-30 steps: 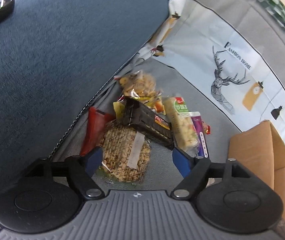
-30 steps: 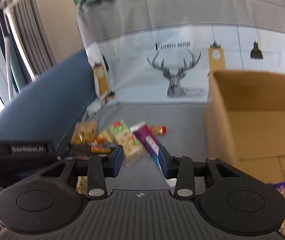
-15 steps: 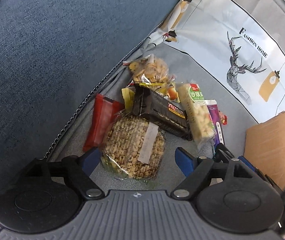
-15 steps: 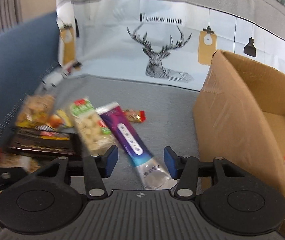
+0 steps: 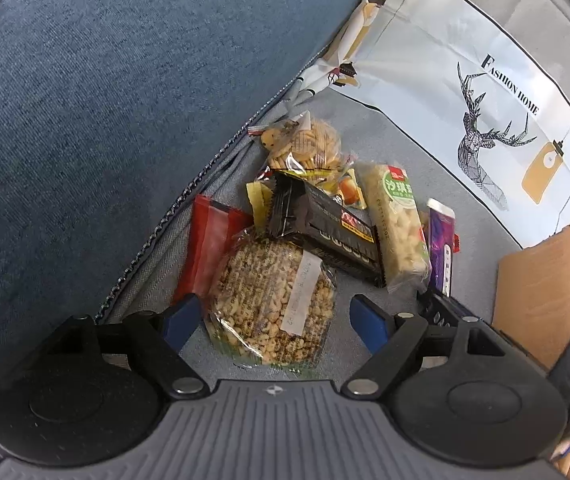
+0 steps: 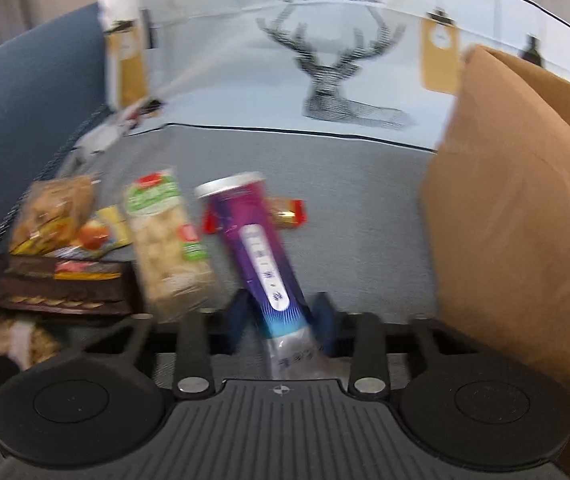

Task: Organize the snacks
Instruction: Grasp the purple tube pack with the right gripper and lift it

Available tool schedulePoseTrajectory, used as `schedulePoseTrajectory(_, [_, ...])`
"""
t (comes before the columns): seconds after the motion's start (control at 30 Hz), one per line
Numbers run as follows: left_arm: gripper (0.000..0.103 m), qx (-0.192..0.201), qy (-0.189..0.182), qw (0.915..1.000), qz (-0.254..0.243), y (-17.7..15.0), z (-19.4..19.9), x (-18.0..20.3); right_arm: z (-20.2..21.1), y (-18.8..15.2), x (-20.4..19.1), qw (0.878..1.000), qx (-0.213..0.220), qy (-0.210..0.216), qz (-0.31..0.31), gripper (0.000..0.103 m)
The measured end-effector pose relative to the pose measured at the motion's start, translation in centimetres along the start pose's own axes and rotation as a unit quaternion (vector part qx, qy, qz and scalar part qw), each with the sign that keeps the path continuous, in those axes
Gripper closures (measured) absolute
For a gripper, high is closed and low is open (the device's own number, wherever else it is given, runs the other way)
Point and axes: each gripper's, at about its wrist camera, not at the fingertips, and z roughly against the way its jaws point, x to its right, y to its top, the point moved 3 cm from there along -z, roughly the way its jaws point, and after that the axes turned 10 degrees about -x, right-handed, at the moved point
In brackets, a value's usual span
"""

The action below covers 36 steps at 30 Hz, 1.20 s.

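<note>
— Where do the snacks lie?

— Heaped on a grey sofa cover (image 5: 465,264), in the corner against the blue cushion (image 5: 105,100). Nearest the left claw (image 5: 273,318) is a clear bag of puffed-grain cakes (image 5: 273,296); its blue fingers stand wide on either side of the bag's near end, not pressing it.

— And around that bag?

— A red wrapper (image 5: 209,240) to its left, a dark brown biscuit pack (image 5: 325,228) resting partly on top, a clear bag of small crackers (image 5: 305,148) farther back, and a long pale puffed-snack pack with a green label (image 5: 397,224) to the right.

— The right claw?

— The right claw (image 6: 281,320) is closing on a purple wrapped bar (image 6: 261,248). The bar's silver near end sits between the blue fingers, which look to be touching its sides — though the view is blurred. The bar slants away towards a small red-and-gold sweet (image 6: 289,216).

— The box?

— A cardboard box (image 6: 517,220) stands just right of the bar, on the same cover.
</note>
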Motion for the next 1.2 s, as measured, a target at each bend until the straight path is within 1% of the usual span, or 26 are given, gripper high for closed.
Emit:
schedulePoseTrajectory(0.07, [0.018, -0.001, -0.001, 1.0000, 0.002, 0.1, 0.0, -0.2, 0.4, -0.2, -0.2, 1.000, -0.002, 0.017, 0.004, 0.079])
schedulePoseTrajectory(0.17, [0.018, -0.004, -0.007, 0.9999, 0.009, 0.2, 0.0, -0.5, 1.3, -0.6, -0.2, 1.000, -0.004, 0.027, 0.005, 0.081])
schedulePoseTrajectory(0.23, [0.018, -0.005, -0.009, 0.9999, 0.011, 0.1, 0.0, -0.7, 2.1, -1.1, -0.1, 0.999, -0.011, 0.042, 0.002, 0.082])
schedulePoseTrajectory(0.33, [0.018, -0.010, -0.011, 0.9998, 0.012, 0.1, -0.1, -0.9, 3.6, -2.0, -0.1, 0.999, -0.016, 0.051, 0.010, 0.082])
schedulePoseTrajectory(0.4, [0.018, -0.013, -0.010, 0.9998, 0.007, 0.1, -0.1, -0.9, 4.9, -3.0, 0.1, 0.998, -0.016, 0.054, 0.021, 0.082])
schedulePoseTrajectory(0.5, [0.018, -0.013, -0.011, 0.9998, 0.003, 0.1, -0.1, -0.9, 6.9, -5.7, 0.3, 0.996, -0.006, 0.055, 0.063, 0.082])
schedulePoseTrajectory(0.53, [0.018, -0.014, -0.012, 0.9998, 0.002, 0.1, -0.1, -1.0, 7.3, -6.4, 0.3, 0.996, -0.012, 0.056, 0.067, 0.082])
schedulePoseTrajectory(0.57, [0.017, -0.014, -0.012, 0.9998, 0.000, 0.0, 0.0, -1.0, 7.8, -7.0, 0.4, 0.996, -0.015, 0.066, 0.061, 0.081])
schedulePoseTrajectory(0.6, [0.017, -0.014, -0.012, 0.9998, -0.002, 0.0, 0.0, -1.0, 8.4, -7.5, 0.4, 0.995, -0.008, 0.077, 0.058, 0.081])
schedulePoseTrajectory(0.67, [0.017, -0.015, -0.009, 0.9998, -0.010, -0.1, -0.1, -1.0, 9.1, -8.6, 0.0, 0.994, 0.011, 0.070, 0.082, 0.081])
schedulePoseTrajectory(0.7, [0.017, -0.016, -0.008, 0.9997, -0.016, -0.2, -0.1, -0.9, 9.1, -9.3, -0.2, 0.994, 0.016, 0.063, 0.093, 0.081])
schedulePoseTrajectory(0.77, [0.017, -0.019, -0.007, 0.9995, -0.023, -0.3, -0.3, -0.9, 8.8, -10.0, 0.1, 0.994, 0.005, 0.076, 0.083, 0.080])
schedulePoseTrajectory(0.8, [0.017, -0.021, -0.007, 0.9994, -0.025, -0.3, -0.3, -0.9, 8.5, -10.1, 0.3, 0.994, -0.003, 0.084, 0.073, 0.079])
schedulePoseTrajectory(0.87, [0.017, -0.022, -0.006, 0.9994, -0.026, -0.3, -0.5, -0.8, 8.2, -10.0, 0.4, 0.993, -0.008, 0.092, 0.072, 0.076])
schedulePoseTrajectory(0.93, [0.017, -0.023, -0.001, 0.9994, -0.028, -0.2, -0.7, -0.6, 8.0, -10.0, 0.3, 0.993, -0.006, 0.094, 0.077, 0.076])
schedulePoseTrajectory(1.03, [0.017, -0.021, 0.012, 0.9991, -0.036, -0.2, -1.1, 0.0, 7.6, -10.1, 0.3, 0.992, -0.015, 0.096, 0.074, 0.075])
schedulePoseTrajectory(1.1, [0.014, -0.019, 0.024, 0.9984, -0.047, -0.2, -1.3, 0.6, 7.3, -10.1, 0.3, 0.992, -0.018, 0.095, 0.075, 0.074])
schedulePoseTrajectory(1.13, [0.009, -0.018, 0.029, 0.9980, -0.052, -0.2, -1.4, 0.9, 7.3, -10.2, 0.3, 0.992, -0.019, 0.095, 0.077, 0.073])
schedulePoseTrajectory(1.17, [0.007, -0.017, 0.033, 0.9976, -0.058, -0.2, -1.6, 1.1, 7.3, -10.2, 0.3, 0.992, -0.019, 0.094, 0.079, 0.072])
schedulePoseTrajectory(1.2, [0.007, -0.019, 0.037, 0.9971, -0.064, -0.3, -1.7, 1.4, 7.3, -10.2, 0.3, 0.992, -0.020, 0.095, 0.081, 0.072])
